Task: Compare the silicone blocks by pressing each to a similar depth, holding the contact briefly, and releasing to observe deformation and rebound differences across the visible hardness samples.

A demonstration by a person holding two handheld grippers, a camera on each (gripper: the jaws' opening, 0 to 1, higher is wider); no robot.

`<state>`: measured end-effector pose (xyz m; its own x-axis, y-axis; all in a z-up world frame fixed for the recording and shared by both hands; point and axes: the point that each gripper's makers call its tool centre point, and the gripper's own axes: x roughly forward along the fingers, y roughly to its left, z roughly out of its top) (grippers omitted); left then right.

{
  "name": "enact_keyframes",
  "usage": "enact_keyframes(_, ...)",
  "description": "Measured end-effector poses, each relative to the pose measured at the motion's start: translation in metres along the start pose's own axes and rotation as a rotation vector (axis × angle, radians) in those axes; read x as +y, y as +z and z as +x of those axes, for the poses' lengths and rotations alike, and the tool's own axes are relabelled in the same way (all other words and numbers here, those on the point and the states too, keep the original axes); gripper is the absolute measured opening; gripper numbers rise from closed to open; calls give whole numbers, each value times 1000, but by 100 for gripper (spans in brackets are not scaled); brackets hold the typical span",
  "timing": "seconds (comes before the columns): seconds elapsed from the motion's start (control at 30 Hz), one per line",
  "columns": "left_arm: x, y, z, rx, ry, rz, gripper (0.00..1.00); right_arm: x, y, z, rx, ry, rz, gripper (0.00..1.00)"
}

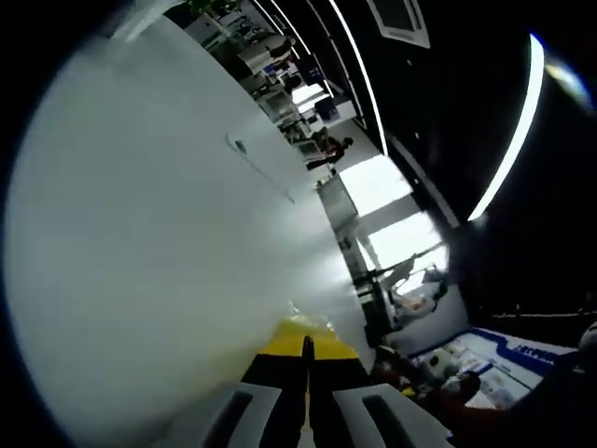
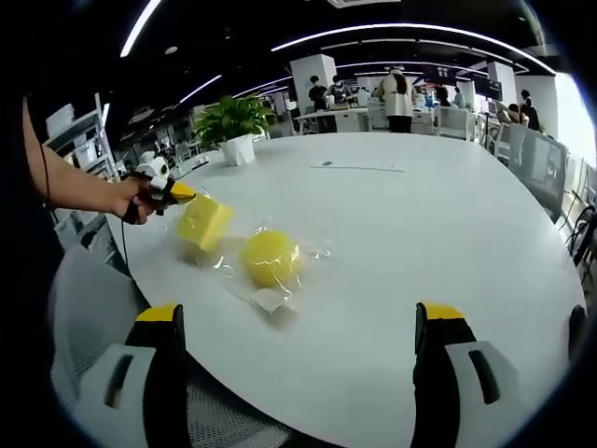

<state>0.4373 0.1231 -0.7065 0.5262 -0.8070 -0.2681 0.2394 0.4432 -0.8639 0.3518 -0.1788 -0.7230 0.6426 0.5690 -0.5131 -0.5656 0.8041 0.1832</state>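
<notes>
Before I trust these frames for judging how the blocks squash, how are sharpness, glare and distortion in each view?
Left gripper view: soft and smeared, the white table washed into a pale blur, bright windows blown out. Right gripper view: much sharper, even light, the yellow cube and yellow ball clear, their plastic wrap glinting; fisheye bends the table edge and ceiling lights.

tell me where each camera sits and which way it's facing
Left gripper view: rides the left gripper, rolled sideways, skimming the white table toward the room; its jaws stand together.
Right gripper view: rides the right gripper, looking across the table at a yellow block and a yellow ball in clear wrap; jaws wide apart; the person's hand holds the left gripper against the block.
Shared: table, left gripper.
</notes>
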Motion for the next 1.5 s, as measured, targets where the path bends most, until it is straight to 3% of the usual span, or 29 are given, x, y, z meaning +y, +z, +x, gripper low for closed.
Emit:
enact_keyframes(0.3,-19,14,-8,-23,-8,146,0,2,14,-4,-28,-2,-19,93)
enact_keyframes(0.37,-31,21,-9,-41,-18,184,0,2,16,-5,-29,-1,-23,90)
enact_keyframes(0.67,-85,46,-10,-68,-97,308,0,10,32,-5,-69,23,-39,96)
enact_keyframes(0.73,-101,48,-10,-59,-130,344,0,19,42,-8,-104,80,-3,96)
enact_keyframes(0.9,-130,51,-11,-37,-165,417,0,19,63,-18,-131,95,-16,96)
enact_keyframes(1.2,-181,57,-18,-69,-197,536,0,21,108,-29,-212,113,-42,96)
enact_keyframes(1.5,-236,69,-30,-100,-276,632,0,41,150,-33,-259,179,-126,96)
